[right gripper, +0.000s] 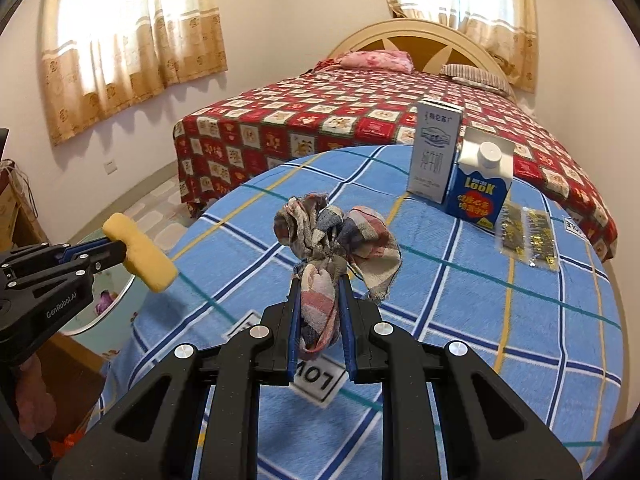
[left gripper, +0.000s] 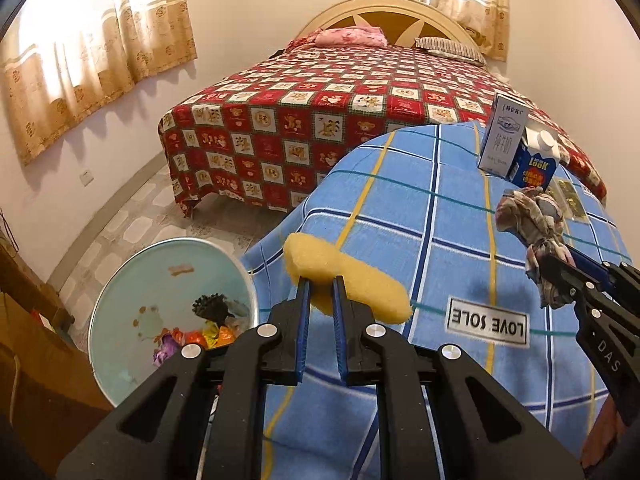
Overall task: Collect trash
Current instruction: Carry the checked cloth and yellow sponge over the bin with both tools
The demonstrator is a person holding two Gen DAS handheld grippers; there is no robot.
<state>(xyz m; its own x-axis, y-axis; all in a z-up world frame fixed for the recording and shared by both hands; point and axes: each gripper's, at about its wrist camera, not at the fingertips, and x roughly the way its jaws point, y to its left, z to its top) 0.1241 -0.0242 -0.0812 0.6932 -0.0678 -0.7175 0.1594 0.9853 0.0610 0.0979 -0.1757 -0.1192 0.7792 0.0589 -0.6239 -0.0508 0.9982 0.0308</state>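
Observation:
My left gripper point(left gripper: 321, 280) is shut on a yellow sponge point(left gripper: 352, 280) and holds it above the left edge of the table, beside the pale green bin point(left gripper: 120, 320). It also shows in the right wrist view point(right gripper: 120, 249) with the sponge point(right gripper: 140, 256). My right gripper point(right gripper: 320, 284) is shut on a crumpled plaid rag point(right gripper: 336, 236) and holds it above the blue checked tablecloth point(right gripper: 460, 320). The rag also shows in the left wrist view point(left gripper: 536, 224).
A white milk carton point(right gripper: 434, 152), a blue LOOK carton point(right gripper: 480, 188) and two clear sachets point(right gripper: 528, 236) stand on the table's far right. The bin holds several wrappers point(left gripper: 200, 336). A bed with a red quilt point(left gripper: 320, 112) lies behind. Wooden furniture point(left gripper: 28, 320) stands at left.

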